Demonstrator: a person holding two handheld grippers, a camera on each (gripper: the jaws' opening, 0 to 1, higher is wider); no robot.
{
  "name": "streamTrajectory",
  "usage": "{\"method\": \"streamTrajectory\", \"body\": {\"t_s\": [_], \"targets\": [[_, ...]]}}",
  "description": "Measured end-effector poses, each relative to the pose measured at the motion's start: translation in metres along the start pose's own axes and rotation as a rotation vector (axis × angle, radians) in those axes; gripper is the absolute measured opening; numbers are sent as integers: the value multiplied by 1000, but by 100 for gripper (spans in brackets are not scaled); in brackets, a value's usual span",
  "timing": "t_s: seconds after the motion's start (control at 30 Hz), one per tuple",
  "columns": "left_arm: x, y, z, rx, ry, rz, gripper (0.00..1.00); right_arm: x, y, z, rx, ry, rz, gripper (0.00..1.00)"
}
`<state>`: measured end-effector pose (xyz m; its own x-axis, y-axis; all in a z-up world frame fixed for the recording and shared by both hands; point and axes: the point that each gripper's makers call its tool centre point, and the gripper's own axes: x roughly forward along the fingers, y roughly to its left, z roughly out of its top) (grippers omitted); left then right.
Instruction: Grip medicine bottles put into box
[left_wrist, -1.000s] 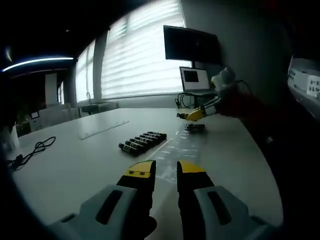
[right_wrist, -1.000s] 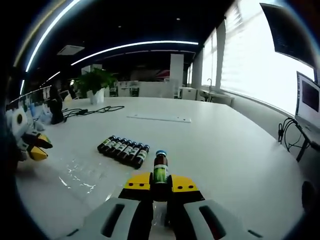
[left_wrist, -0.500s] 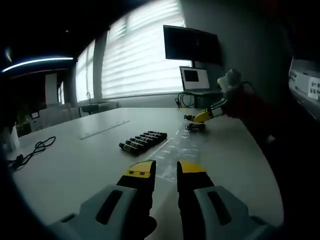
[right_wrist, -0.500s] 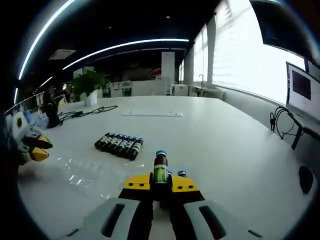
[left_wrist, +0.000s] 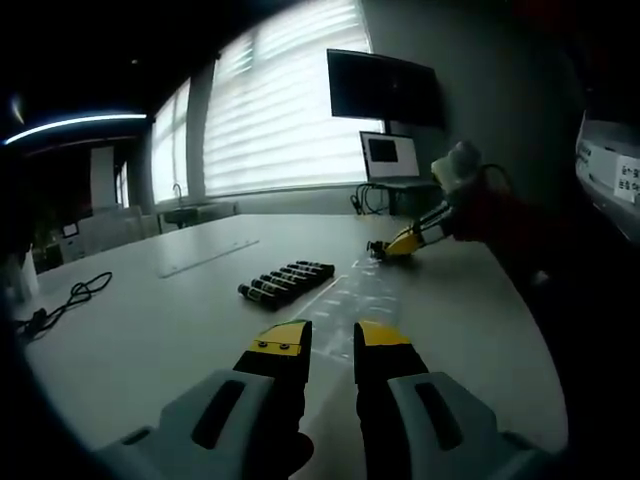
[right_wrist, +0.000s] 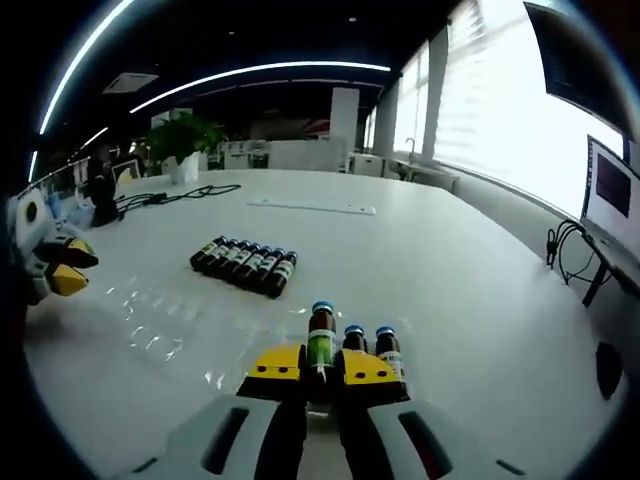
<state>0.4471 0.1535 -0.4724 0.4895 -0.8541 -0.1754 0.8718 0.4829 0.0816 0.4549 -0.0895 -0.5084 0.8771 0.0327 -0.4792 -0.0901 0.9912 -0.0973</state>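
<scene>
My right gripper (right_wrist: 321, 364) is shut on a small brown medicine bottle (right_wrist: 321, 335) with a green label and blue cap, held upright. Two similar bottles (right_wrist: 371, 347) stand just to its right. A row of several bottles (right_wrist: 246, 266) lies on the white table (right_wrist: 450, 270) farther off. A clear plastic box (right_wrist: 150, 322) glints at the left; its edges are hard to make out. In the left gripper view my left gripper (left_wrist: 332, 338) stands open with nothing between its fingers, the bottle row (left_wrist: 285, 282) beyond it and the right gripper (left_wrist: 404, 241) low over the table.
A black cable (left_wrist: 72, 296) lies at the table's left. A laptop (left_wrist: 388, 158) and a monitor (left_wrist: 380, 88) stand at the far end by the window. In the right gripper view a potted plant (right_wrist: 185, 142) stands at the back and a black mouse (right_wrist: 605, 366) lies at the right.
My right gripper has moved forward and down with its bottle; two standing bottles have come into view right beside it. The left gripper has not moved.
</scene>
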Motion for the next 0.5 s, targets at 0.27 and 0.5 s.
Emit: {"method": "streamTrajectory", "body": {"t_s": [0.27, 0.5], "targets": [[1, -2, -1, -1, 6, -6, 11, 1, 1, -4, -19, 14, -12, 8], [1, -2, -1, 0, 6, -6, 11, 1, 1, -6, -29, 22, -10, 8]]}}
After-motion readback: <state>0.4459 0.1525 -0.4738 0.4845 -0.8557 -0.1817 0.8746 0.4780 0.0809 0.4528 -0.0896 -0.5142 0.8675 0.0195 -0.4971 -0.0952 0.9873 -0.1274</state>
